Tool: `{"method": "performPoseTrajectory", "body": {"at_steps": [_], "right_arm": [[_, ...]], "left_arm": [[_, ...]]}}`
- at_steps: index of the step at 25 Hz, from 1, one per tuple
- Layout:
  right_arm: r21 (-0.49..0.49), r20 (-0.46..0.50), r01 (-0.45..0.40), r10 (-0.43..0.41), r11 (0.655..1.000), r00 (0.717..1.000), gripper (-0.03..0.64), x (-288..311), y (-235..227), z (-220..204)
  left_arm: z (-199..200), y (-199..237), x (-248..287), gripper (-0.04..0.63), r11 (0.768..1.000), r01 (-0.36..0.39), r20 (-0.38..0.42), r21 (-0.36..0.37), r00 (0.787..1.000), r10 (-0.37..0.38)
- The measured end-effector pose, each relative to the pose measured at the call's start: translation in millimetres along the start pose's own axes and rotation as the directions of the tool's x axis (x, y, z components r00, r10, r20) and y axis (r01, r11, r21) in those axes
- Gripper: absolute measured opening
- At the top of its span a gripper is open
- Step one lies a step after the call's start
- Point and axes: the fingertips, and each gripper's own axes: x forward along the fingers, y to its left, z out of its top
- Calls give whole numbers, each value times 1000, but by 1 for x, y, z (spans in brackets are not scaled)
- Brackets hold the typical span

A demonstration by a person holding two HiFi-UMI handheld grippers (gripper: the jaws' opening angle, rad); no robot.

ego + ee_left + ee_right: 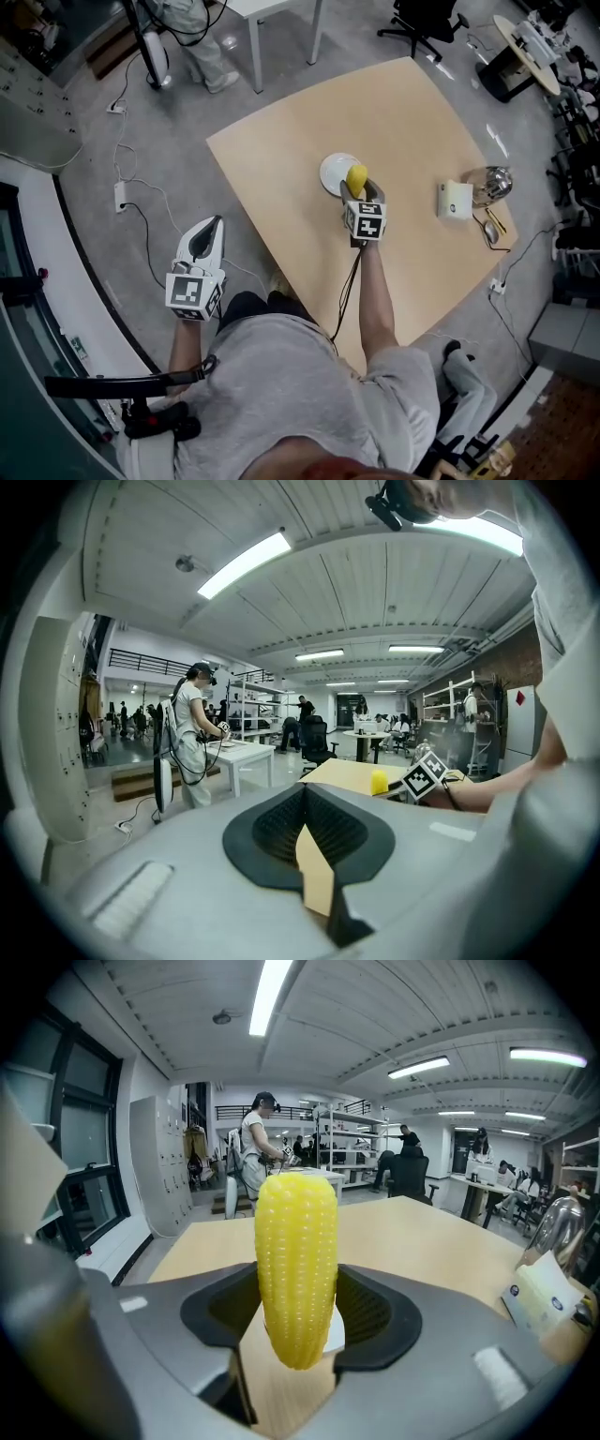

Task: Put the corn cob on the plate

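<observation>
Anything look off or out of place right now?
Nothing stands out. The corn cob sits upright in the right gripper by the white plate; nothing is spilled or tipped.

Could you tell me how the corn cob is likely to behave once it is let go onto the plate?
The corn cob looks stiff: it stands upright in the right hand-held gripper without sagging. Its round, tapered shape would probably let it roll on the shallow plate. Its bumpy kernels likely aid grip.
</observation>
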Motion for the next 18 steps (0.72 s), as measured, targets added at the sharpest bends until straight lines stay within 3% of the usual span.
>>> {"method": "performPoseTrajectory", "body": {"at_steps": [18], "right_arm": [[17,-171,-23,26,1000,985,253,65,-12,-21]], "left_arm": [[-4,9,4,20,999,-34,-42,4,999,34]]}}
